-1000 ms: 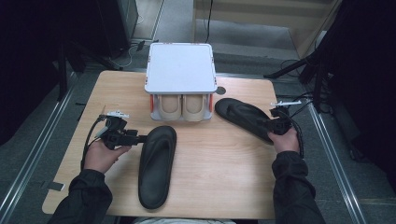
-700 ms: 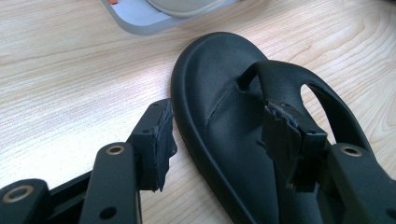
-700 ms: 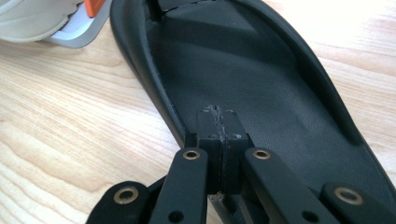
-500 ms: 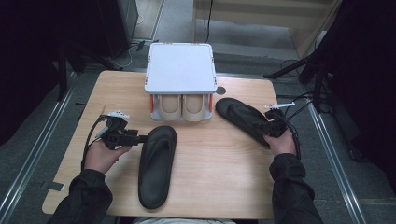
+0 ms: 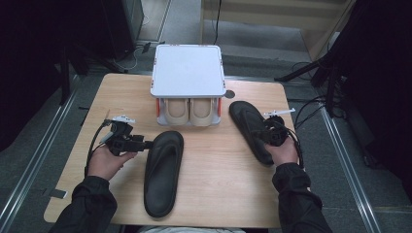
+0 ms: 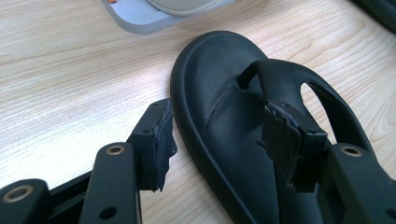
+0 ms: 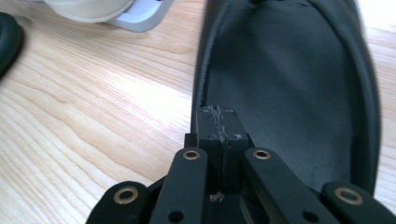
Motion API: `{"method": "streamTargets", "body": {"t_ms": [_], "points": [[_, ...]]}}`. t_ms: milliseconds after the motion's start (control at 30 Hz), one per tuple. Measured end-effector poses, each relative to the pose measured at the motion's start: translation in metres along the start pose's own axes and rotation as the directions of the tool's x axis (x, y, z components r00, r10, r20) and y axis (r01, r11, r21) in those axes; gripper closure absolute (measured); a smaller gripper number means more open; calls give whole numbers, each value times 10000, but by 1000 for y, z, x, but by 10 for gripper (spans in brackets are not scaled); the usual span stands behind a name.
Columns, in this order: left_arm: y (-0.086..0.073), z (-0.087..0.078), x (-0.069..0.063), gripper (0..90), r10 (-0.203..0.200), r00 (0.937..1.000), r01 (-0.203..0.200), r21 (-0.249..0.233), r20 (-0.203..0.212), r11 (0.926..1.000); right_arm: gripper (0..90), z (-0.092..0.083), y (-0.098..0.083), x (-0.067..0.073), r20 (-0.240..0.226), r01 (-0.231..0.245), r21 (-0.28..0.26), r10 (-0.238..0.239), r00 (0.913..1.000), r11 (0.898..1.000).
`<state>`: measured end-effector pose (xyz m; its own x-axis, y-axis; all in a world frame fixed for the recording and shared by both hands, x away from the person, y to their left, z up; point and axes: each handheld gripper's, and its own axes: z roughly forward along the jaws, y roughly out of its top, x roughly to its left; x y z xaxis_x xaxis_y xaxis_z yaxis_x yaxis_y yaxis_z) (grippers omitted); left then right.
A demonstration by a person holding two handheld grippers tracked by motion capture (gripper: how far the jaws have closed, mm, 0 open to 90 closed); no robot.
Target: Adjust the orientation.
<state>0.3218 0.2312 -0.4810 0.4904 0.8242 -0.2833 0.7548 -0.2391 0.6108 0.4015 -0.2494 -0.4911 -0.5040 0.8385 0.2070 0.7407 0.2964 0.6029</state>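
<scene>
The left gripper point(image 6: 219, 140) stood spread astride the edge of the near black foam flip-flop sandal point(image 5: 163, 172), which lay flat on the pale wooden table point(image 5: 228, 194) before the grey two-tier shoe rack point(image 5: 188, 82). The right gripper point(image 7: 219, 123), pressed together, pinched the rim of the far black sandal point(image 5: 250, 128), lying beside the rack. Judging by this, both sandals were being gripped for stowing, so the left needed to close next.

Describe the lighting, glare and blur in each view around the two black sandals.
High view: evenly lit table, dark surroundings, soft focus overall. Left gripper view: sharp on the left sandal and the open left gripper; the grey rack at the top edge is softer. Right gripper view: the right sandal is blurred, with bright glare on the wood at left; the shut right gripper is crisper.
</scene>
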Motion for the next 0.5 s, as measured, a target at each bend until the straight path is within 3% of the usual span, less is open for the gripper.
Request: {"method": "streamTargets", "body": {"t_ms": [200,500], "points": [[0,1,1,436,-42,10000,42,7,21,10000,894,6,4,9,-102,206,-9,-206,9997,9998],[0,2,1,437,-37,10000,37,57,78,10000,882,10,6,12,-295,2,-220,-9,9996,9998]]}}
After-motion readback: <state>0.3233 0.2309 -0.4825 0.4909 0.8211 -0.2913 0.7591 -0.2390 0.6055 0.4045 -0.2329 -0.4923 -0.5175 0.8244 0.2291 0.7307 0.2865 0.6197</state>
